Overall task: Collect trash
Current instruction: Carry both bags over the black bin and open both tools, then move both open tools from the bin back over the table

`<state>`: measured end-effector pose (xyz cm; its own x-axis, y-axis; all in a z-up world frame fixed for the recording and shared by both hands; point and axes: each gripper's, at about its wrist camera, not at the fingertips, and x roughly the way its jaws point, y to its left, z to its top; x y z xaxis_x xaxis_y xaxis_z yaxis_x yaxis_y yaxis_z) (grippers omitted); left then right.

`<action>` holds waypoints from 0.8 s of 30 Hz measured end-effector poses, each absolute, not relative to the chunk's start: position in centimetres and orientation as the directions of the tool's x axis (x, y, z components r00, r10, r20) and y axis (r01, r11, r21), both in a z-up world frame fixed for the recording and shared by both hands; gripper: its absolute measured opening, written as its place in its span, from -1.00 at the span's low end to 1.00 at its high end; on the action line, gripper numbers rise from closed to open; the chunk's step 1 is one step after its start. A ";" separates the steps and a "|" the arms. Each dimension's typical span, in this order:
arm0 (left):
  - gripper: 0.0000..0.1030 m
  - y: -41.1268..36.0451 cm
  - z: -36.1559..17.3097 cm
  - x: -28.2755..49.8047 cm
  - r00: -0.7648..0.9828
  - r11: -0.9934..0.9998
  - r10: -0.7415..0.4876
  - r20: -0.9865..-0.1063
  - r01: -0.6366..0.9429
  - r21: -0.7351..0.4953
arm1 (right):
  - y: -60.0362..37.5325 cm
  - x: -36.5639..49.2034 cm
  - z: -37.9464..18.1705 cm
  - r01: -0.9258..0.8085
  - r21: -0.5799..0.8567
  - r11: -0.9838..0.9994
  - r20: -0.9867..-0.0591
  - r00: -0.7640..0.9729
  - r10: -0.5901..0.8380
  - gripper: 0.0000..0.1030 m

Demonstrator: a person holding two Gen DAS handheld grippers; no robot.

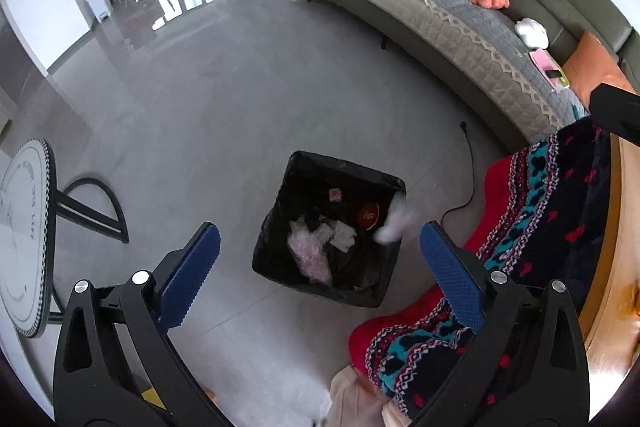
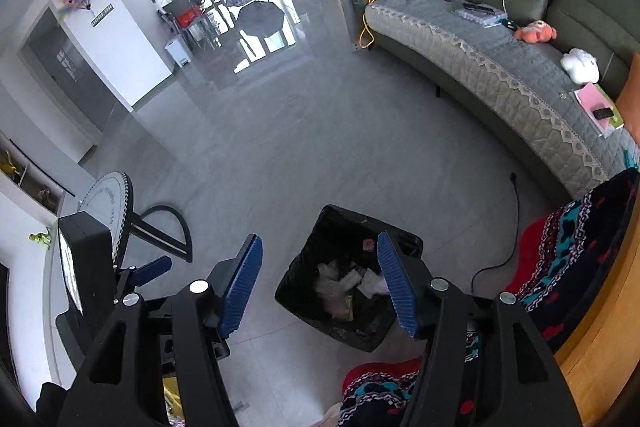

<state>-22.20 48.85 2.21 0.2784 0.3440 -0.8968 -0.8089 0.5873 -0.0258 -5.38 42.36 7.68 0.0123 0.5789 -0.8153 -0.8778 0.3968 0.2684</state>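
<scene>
Both tools hung right over the lined trash bin (image 1: 328,227), left tool (image 1: 320,255) spread wide and right tool (image 2: 320,283) released too, so the white tissue wad (image 1: 394,225) was dropping at the bin's rim.

glossy tiled floor (image 1: 224,99), black plastic bin liner (image 1: 280,211)

A square bin lined with a black bag (image 1: 280,227) is standing open on the grey floor, just ahead of and below the spread fingers. Crumpled white and pink wrappers (image 1: 308,251) are lying inside it, while a blurred white tissue (image 1: 394,223) is hanging at its right rim.
</scene>
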 end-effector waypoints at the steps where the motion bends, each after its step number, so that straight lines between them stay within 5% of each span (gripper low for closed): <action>1: 0.88 49.0 2.1 -22.3 0.276 0.583 0.341 -0.899 -0.812 -0.028 | 42.4 -5.2 7.6 -0.875 0.273 0.399 -0.816 0.010 0.579 0.19; 24: 0.88 41.8 4.7 -15.5 0.420 0.783 0.247 -0.873 -0.618 -0.075 | 29.4 -0.2 9.6 -0.714 0.328 0.618 -0.783 0.160 0.601 0.19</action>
